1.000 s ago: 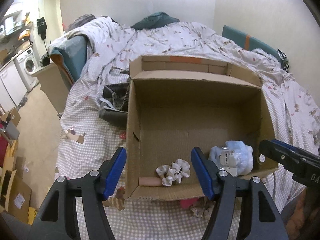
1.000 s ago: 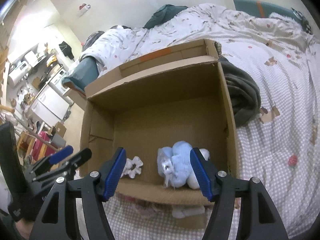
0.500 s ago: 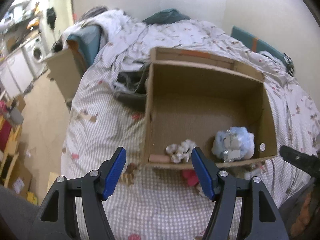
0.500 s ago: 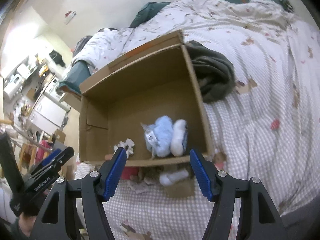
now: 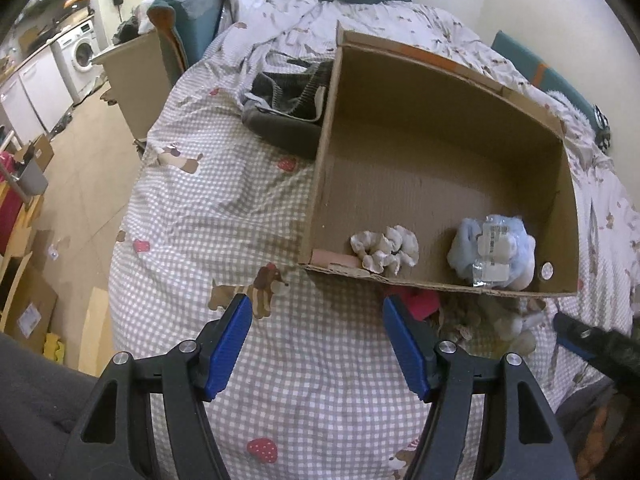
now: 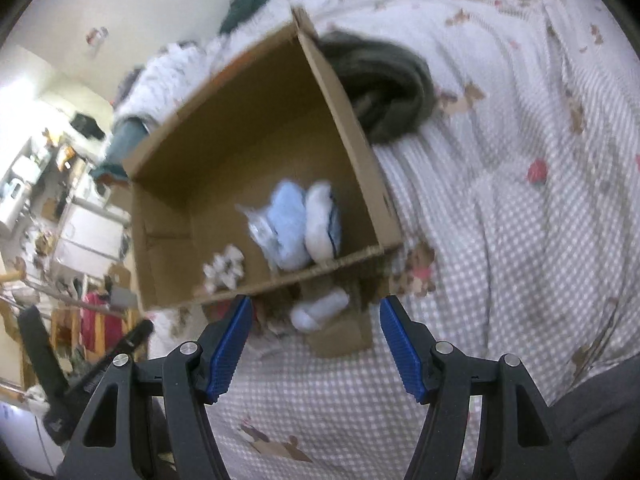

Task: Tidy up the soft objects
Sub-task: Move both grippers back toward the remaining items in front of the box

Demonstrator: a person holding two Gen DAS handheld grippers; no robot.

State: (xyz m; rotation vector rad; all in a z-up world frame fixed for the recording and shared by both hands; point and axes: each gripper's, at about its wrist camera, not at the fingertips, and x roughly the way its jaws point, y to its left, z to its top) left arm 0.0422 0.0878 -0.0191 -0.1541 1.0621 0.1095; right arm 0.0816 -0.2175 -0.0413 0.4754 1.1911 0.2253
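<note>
Cardboard box (image 5: 440,152) now farther from grippers

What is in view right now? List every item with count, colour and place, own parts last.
cardboard box: one, brown, open on the bed
scrunchie: one, white, inside box near front wall
plush bundle: one, pale blue, inside box at front right
pink item: one, inside box, front left corner
white sock: one, on bed before the box
red item: one, on bed before the box
dark garment: one, grey, beside the box
bedsheet: one, checked
left gripper: open, empty
right gripper: open, empty
</note>
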